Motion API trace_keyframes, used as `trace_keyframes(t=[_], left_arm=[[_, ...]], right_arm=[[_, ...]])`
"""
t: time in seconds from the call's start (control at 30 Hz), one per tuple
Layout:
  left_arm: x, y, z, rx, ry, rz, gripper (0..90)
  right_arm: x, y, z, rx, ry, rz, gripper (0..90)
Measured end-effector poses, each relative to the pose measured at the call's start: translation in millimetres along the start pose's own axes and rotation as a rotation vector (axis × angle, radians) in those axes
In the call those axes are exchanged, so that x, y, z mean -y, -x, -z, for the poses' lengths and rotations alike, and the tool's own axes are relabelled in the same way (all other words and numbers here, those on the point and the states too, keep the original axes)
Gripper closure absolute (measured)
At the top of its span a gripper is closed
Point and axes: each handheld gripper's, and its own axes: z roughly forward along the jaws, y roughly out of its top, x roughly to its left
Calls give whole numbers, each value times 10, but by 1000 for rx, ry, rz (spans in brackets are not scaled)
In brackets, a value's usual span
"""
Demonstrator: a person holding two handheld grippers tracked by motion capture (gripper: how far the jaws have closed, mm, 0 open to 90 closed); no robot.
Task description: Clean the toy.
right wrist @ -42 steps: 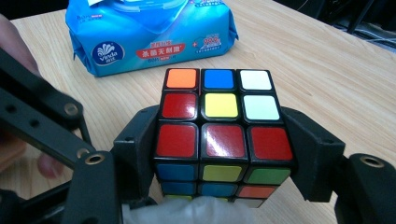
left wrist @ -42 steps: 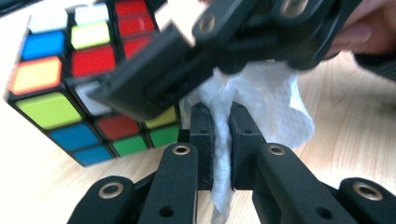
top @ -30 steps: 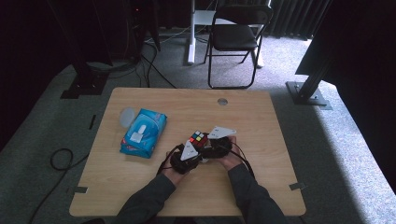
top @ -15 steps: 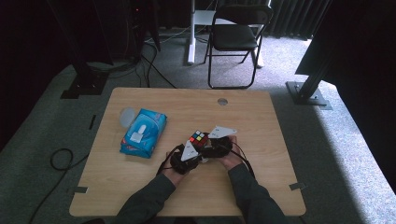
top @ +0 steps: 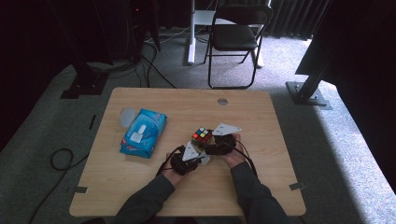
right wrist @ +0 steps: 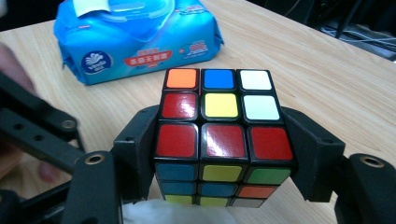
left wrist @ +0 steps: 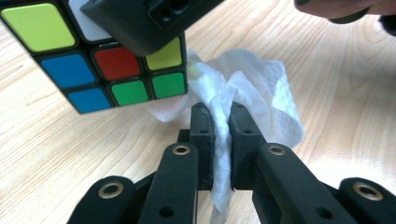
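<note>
My right gripper [right wrist: 224, 154] clamps the cube [right wrist: 223, 135], rigid and slick, by opposite faces; my left gripper [left wrist: 221, 128] pinches the limp wipe [left wrist: 252, 93] mid-desk [top: 140, 186].

place: lab/studio | cues: black curtains [top: 42, 42], rig stand base [top: 309, 95], floor cables [top: 140, 60], folding chair [top: 236, 35]

I see high view dim, soft; daylight patch on floor [top: 345, 140] at right. Gripper views bright, sharp; small glare on red cube [right wrist: 223, 140] stickers, near jaws slightly blurred.
</note>
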Motion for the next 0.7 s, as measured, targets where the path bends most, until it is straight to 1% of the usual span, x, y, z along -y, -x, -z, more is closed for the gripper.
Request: trace_keyframes(t=[0.07,0.2,0.33,0.43,0.57,0.7], left_arm=[[-15,14,24,7,8,0,824],[-21,48,47,11,4,-23,824],[1,55,68,15,4,-23,824],[33,41,88,14,-3,-21,824],[95,4,138,3,-1,-5,824],[139,-40,185,-8,-4,6,824]], right_arm=[[5,24,13,10,-1,-3,342],[25,67,32,28,-1,-13,342],[39,97,47,46,-5,-14,342],[51,121,65,56,-7,-17,342],[65,134,79,63,-12,-15,342],[92,137,81,62,-20,-17,342]])
